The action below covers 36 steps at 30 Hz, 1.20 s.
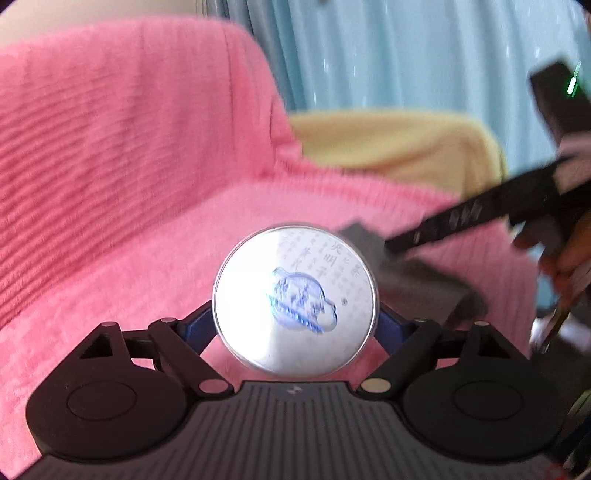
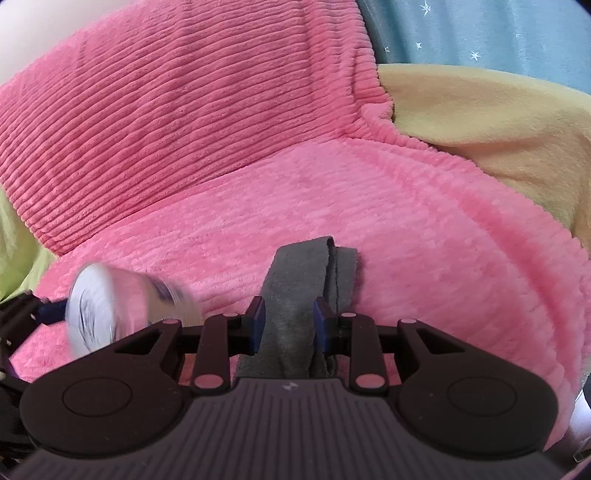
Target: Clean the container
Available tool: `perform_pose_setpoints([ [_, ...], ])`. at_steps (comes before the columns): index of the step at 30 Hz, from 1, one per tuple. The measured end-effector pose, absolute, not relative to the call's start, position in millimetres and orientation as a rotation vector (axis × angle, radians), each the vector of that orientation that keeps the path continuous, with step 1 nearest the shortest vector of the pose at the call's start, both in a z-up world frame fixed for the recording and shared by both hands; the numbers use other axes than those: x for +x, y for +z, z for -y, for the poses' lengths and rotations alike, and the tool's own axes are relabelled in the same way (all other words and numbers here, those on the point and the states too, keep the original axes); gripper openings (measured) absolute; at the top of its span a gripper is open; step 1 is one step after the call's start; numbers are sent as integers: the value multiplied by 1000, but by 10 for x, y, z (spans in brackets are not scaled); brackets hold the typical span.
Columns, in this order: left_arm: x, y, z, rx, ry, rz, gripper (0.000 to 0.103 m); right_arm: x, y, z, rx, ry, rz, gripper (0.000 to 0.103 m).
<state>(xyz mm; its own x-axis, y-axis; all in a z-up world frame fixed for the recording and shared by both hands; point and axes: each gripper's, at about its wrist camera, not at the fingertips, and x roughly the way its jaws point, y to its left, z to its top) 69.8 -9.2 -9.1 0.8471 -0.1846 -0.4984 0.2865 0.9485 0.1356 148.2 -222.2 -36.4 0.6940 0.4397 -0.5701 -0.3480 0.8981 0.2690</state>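
A round clear container (image 1: pixel 295 301) with a white label, blue drawing and printed characters faces the left wrist camera. My left gripper (image 1: pixel 295 321) is shut on it, blue pads at both sides. In the right wrist view the same container (image 2: pixel 110 306) shows blurred at the lower left, held above the pink seat. My right gripper (image 2: pixel 288 325) is shut on a folded grey cloth (image 2: pixel 306 288), which sticks out past the pads. In the left wrist view the grey cloth (image 1: pixel 413 273) hangs just right of the container, touching or nearly touching its rim.
A pink ribbed blanket (image 2: pixel 221 129) covers a seat and backrest. A yellow blanket (image 2: pixel 480 122) lies to the right, with a blue starred curtain (image 2: pixel 480 33) behind. A hand (image 1: pixel 569 258) holds the right gripper at the left wrist view's right edge.
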Motion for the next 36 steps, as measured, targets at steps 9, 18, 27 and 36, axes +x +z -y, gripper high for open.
perform_pose_setpoints([
  [9, 759, -153, 187, 250, -231, -500, 88, 1485, -369, 2164, 124, 462, -680, 24],
  [18, 749, -158, 192, 235, -203, -427, 87, 1469, -368, 2149, 125, 456, -673, 24],
  [27, 788, -256, 258, 268, -164, -461, 93, 1444, -384, 2091, 103, 479, -687, 24],
  [36, 903, -343, 199, 218, -128, -608, 98, 1455, -363, 2191, 143, 440, -686, 24],
])
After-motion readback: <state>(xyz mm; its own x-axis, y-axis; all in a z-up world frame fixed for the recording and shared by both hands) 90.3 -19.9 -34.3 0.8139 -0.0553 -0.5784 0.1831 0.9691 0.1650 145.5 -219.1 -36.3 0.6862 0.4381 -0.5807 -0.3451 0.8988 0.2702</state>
